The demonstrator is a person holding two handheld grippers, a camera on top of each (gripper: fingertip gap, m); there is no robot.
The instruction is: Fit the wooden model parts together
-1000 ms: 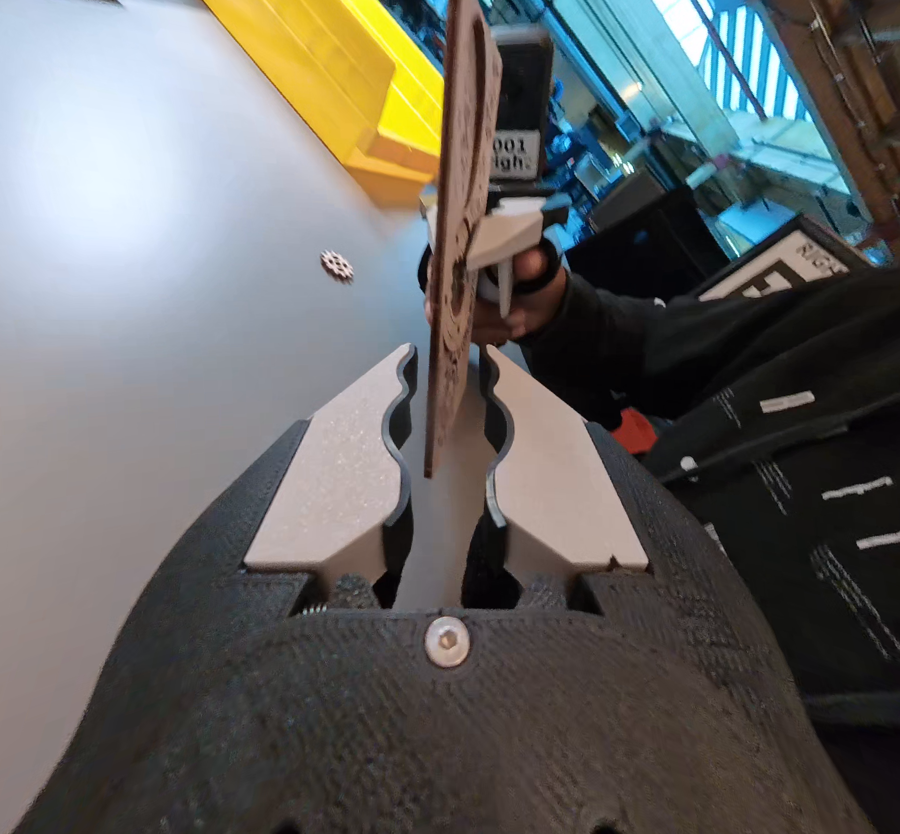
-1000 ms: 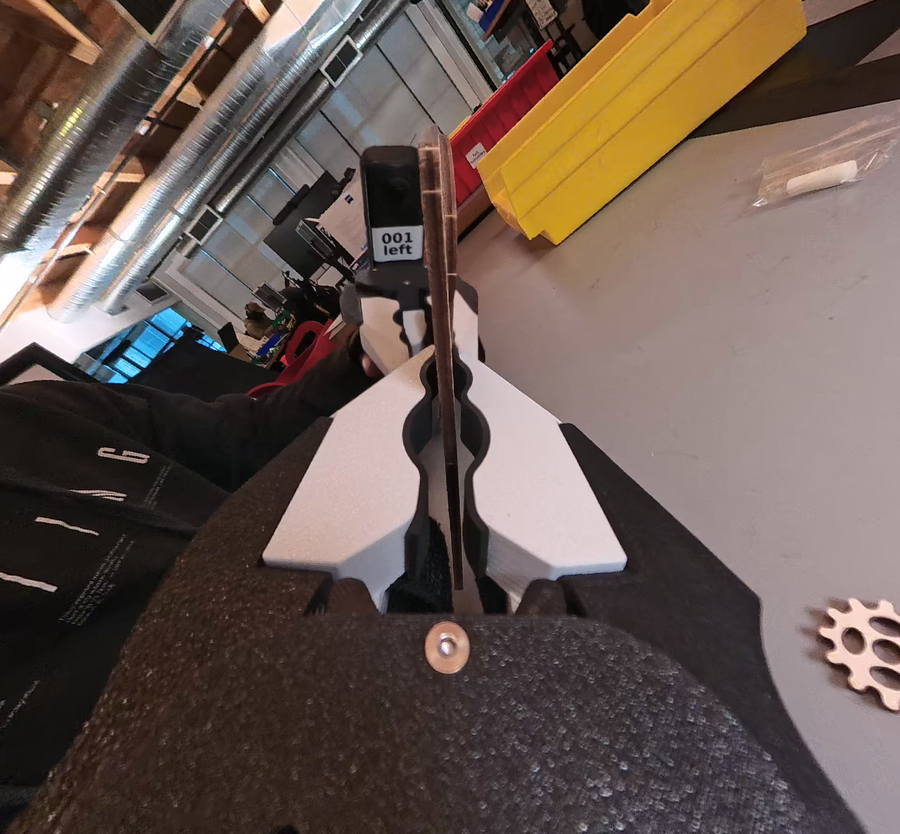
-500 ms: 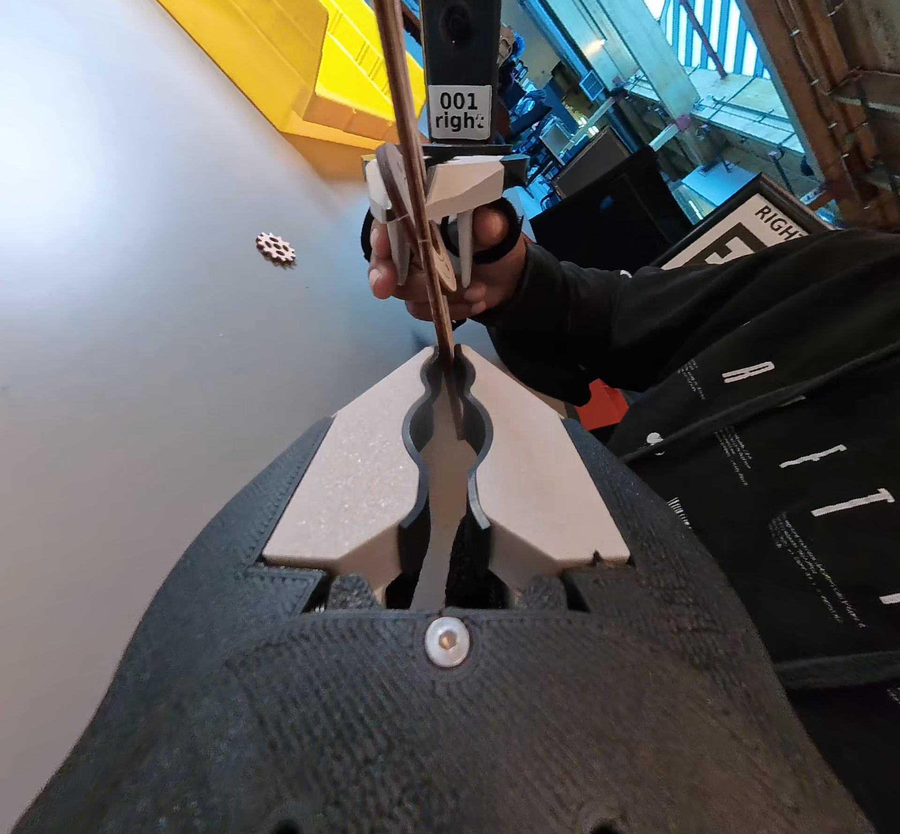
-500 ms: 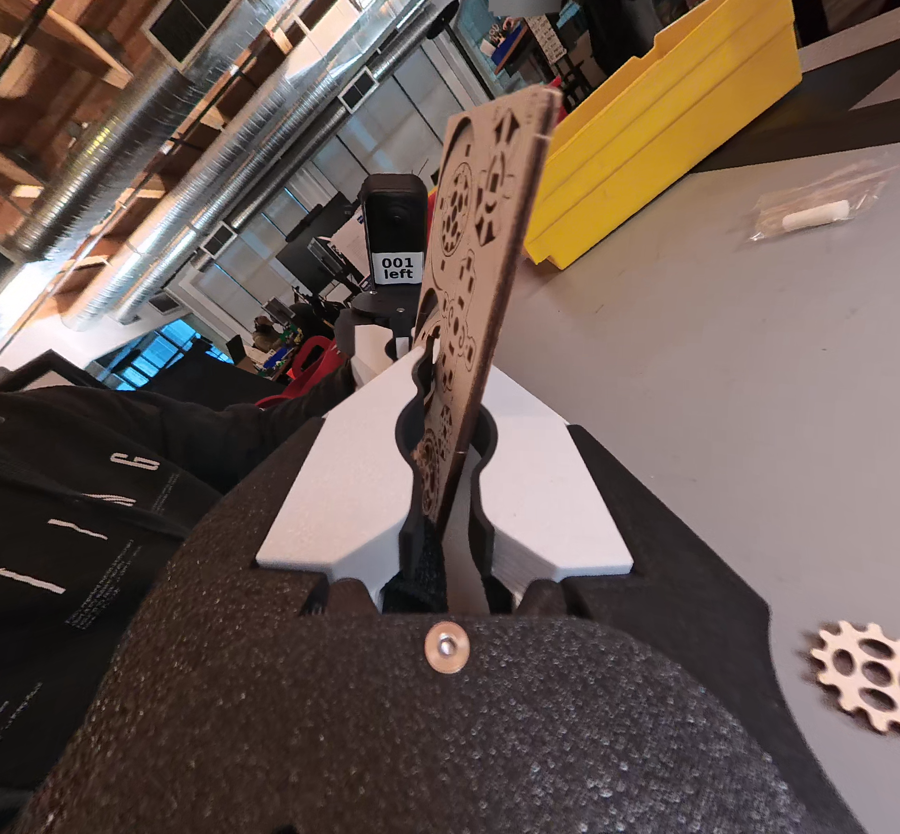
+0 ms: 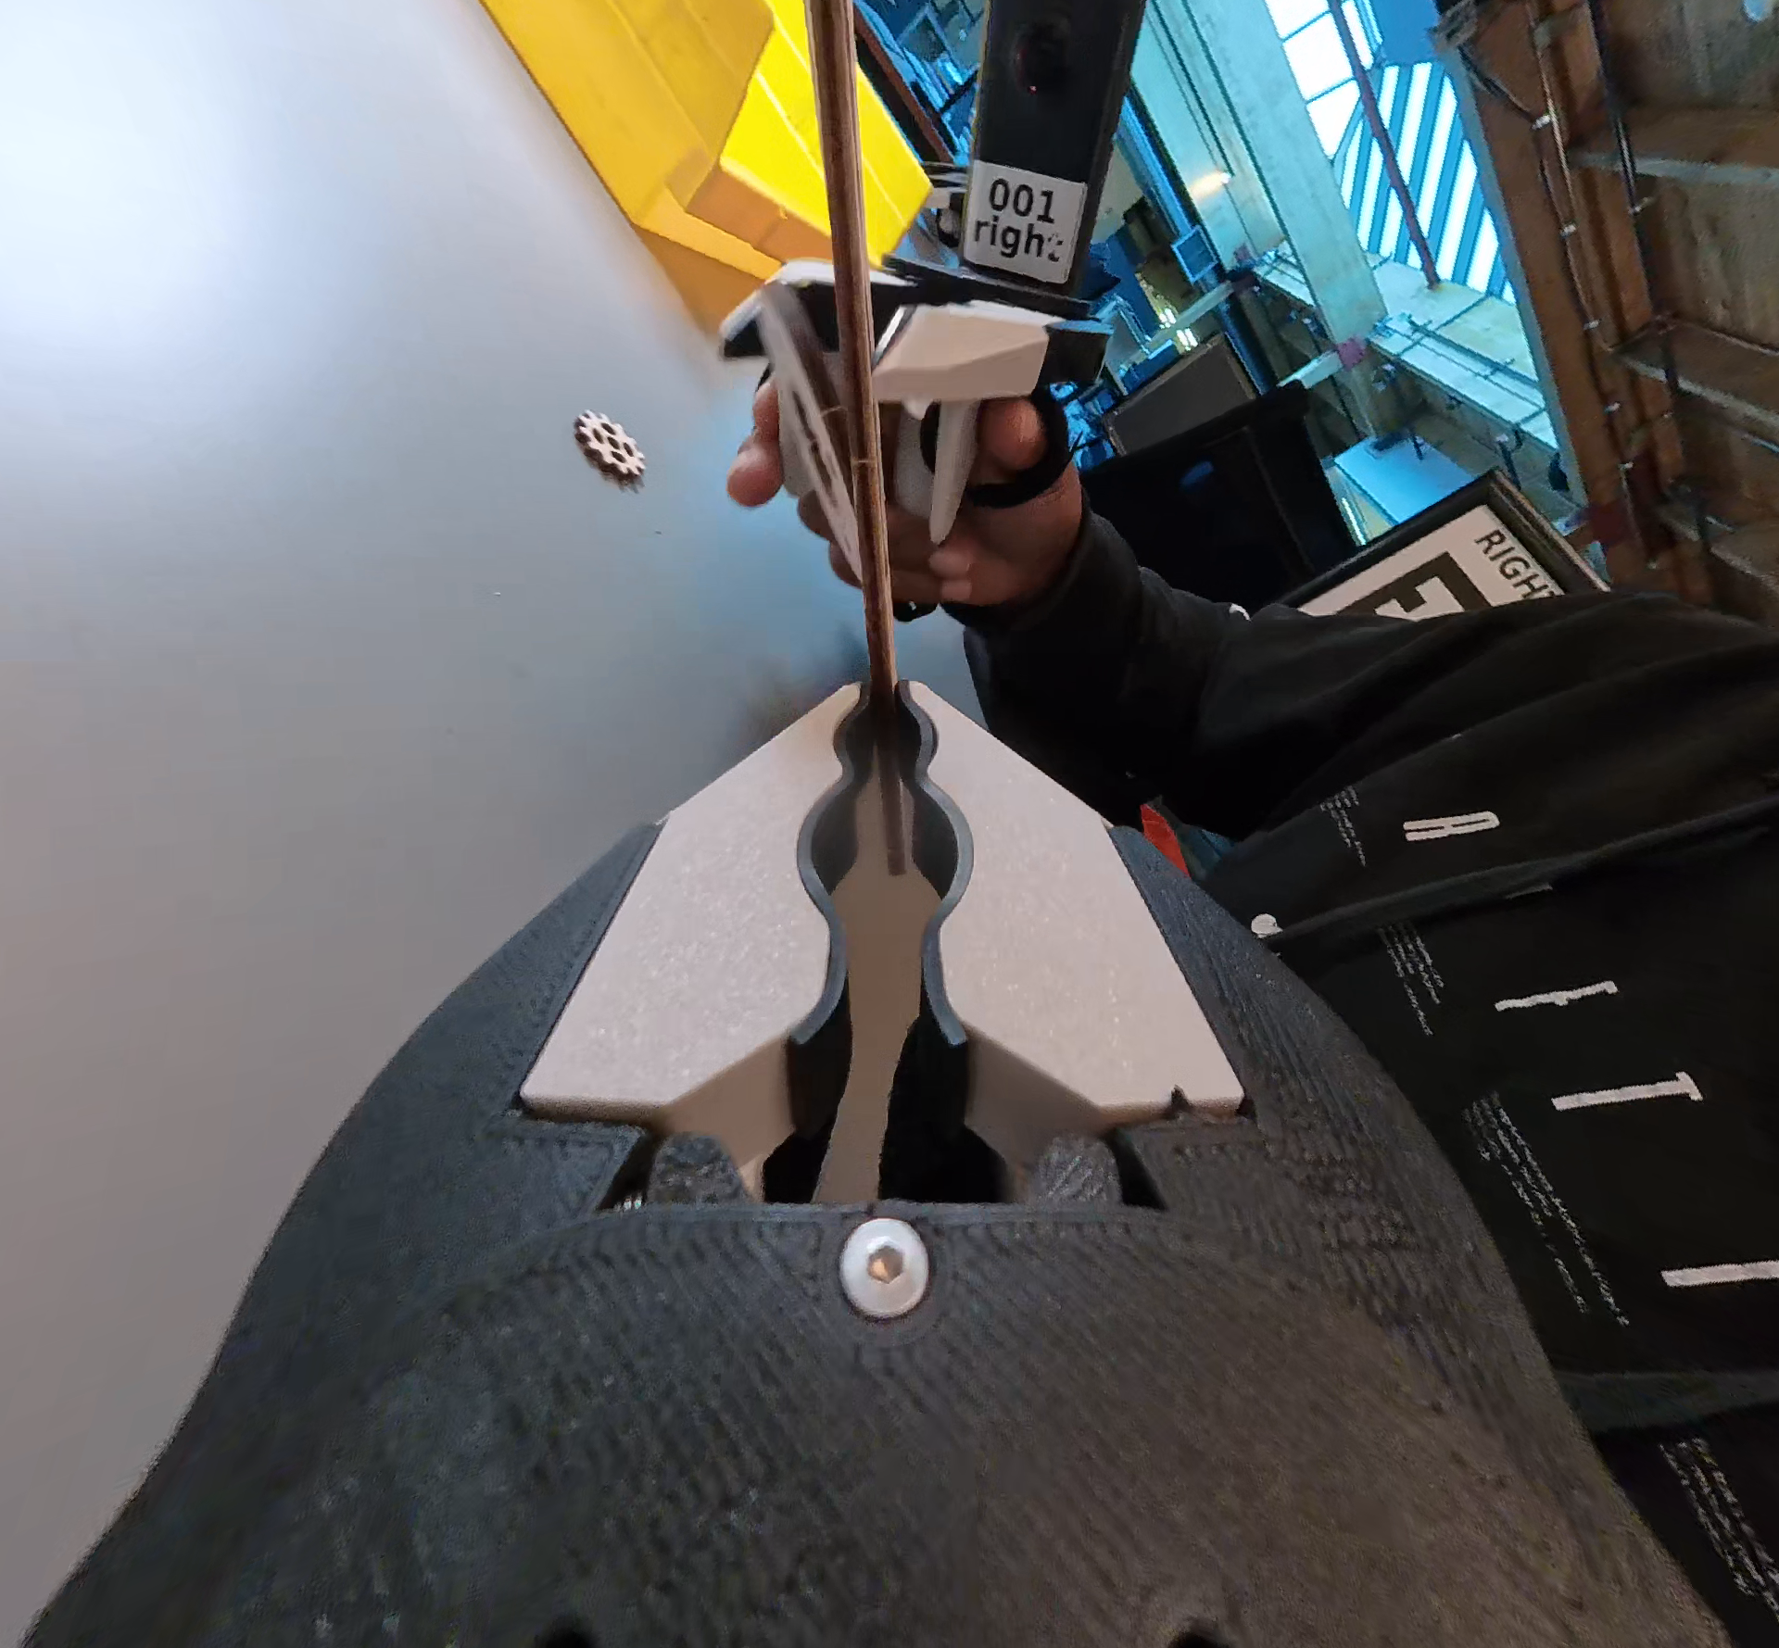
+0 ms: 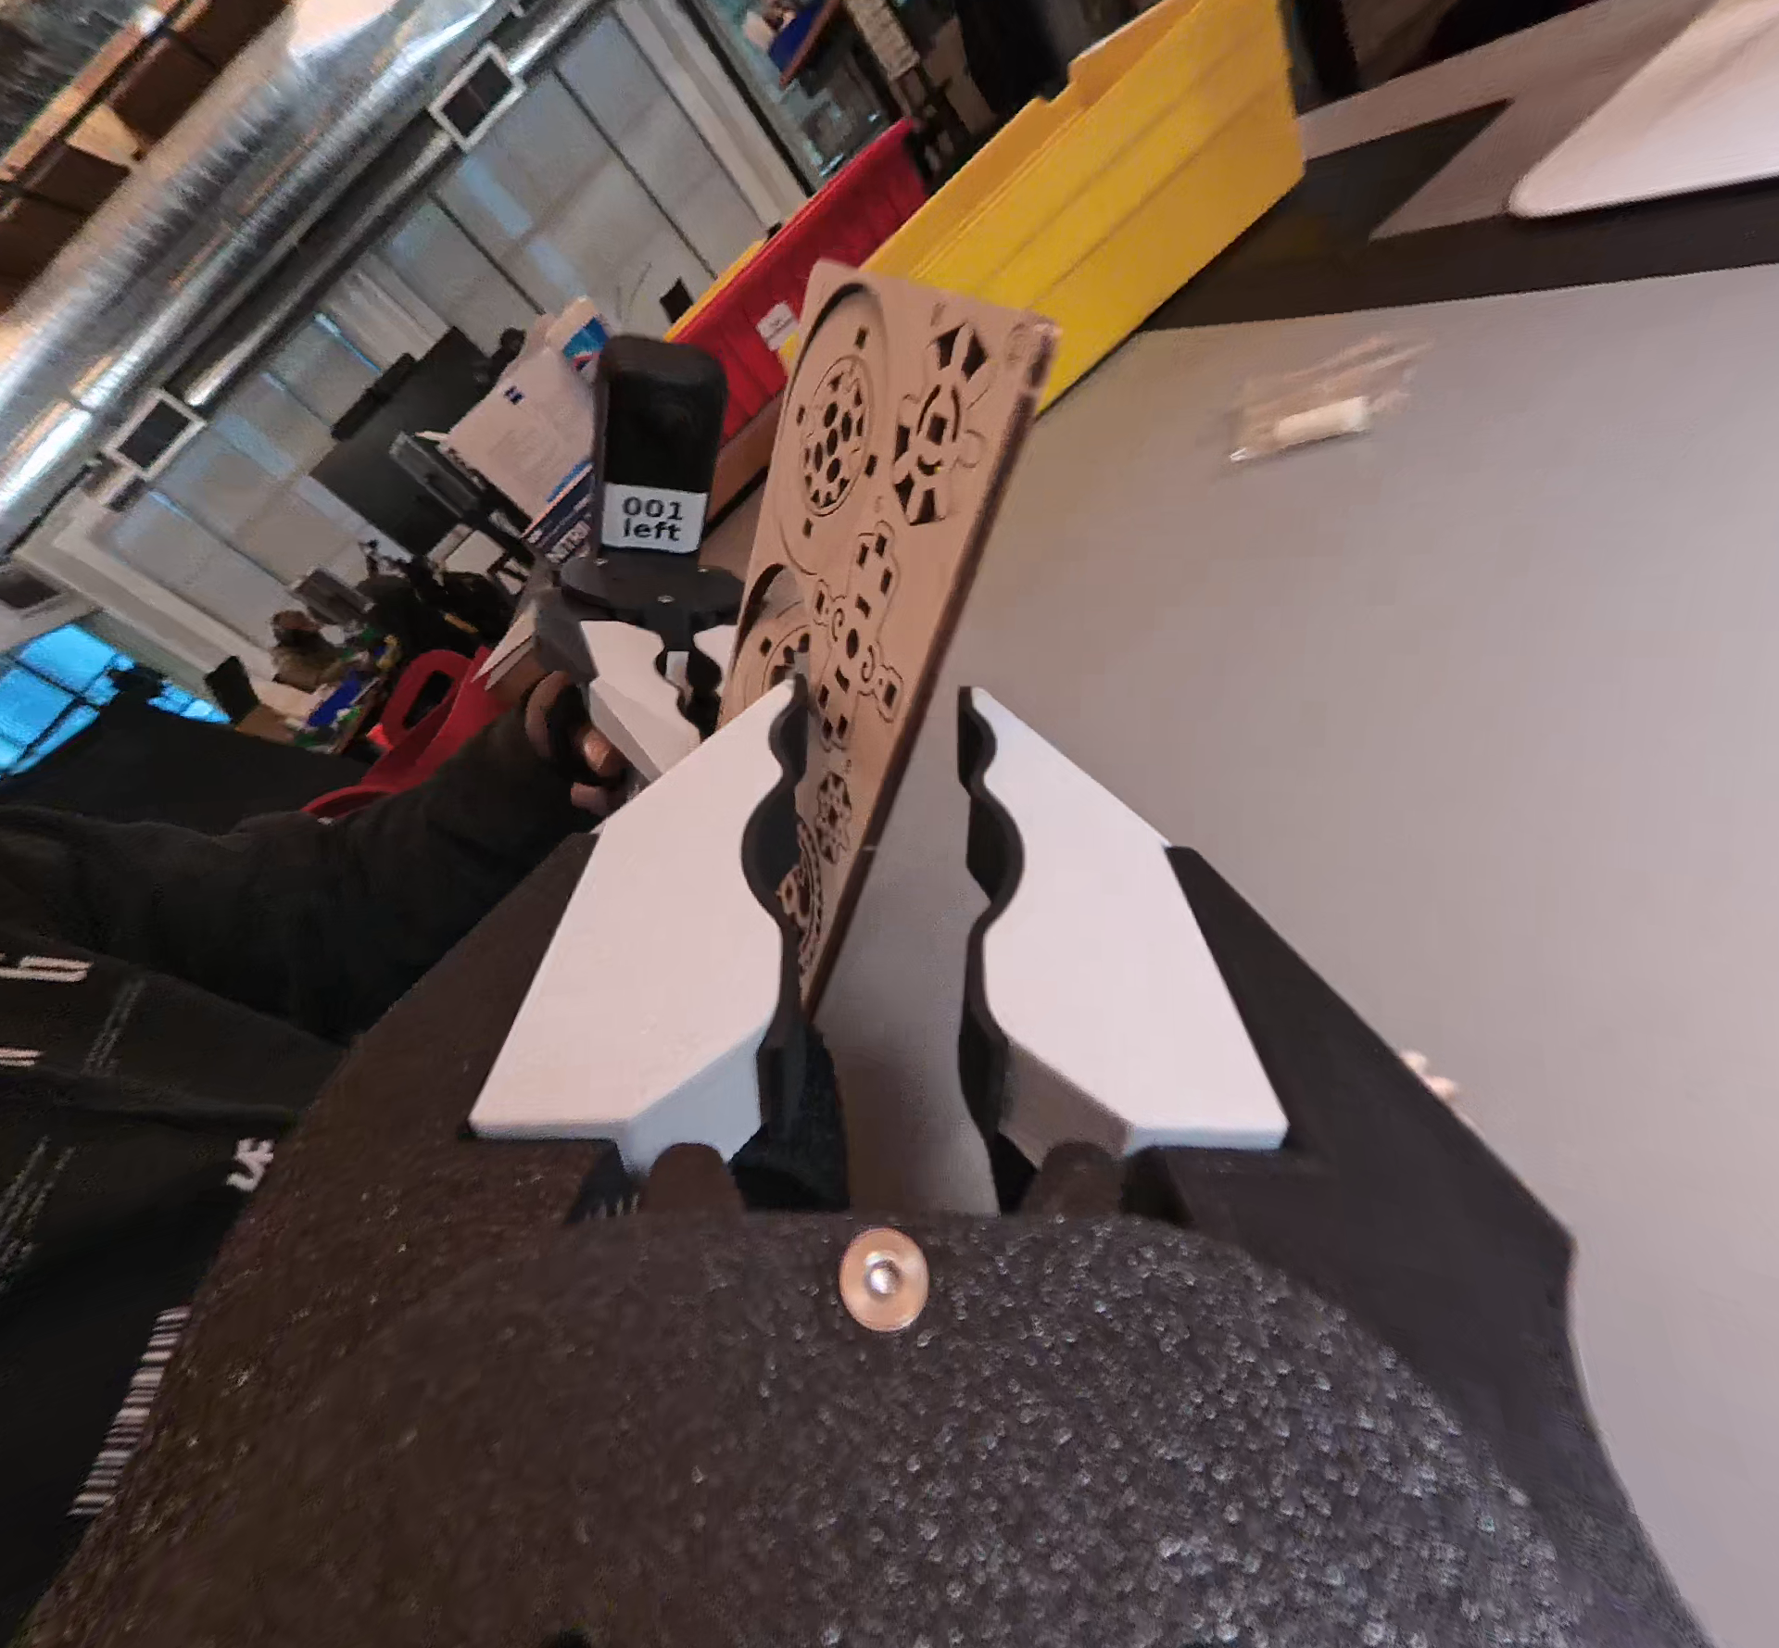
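Around the loose wooden gear [image 5: 608,446] the grey table [image 5: 241,639] lies bare; a yellow bin [image 5: 674,52] walls its far side, and a small clear bag [image 6: 1319,408] lies near the bin.

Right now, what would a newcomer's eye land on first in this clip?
The laser-cut wooden sheet, upright and held in the air between the two tools, catches the eye first. The left hand-held gripper is shut on its edge, while the right hand-held gripper stands open around it. Behind lies a yellow bin, and a small wooden gear sits alone on the grey table.
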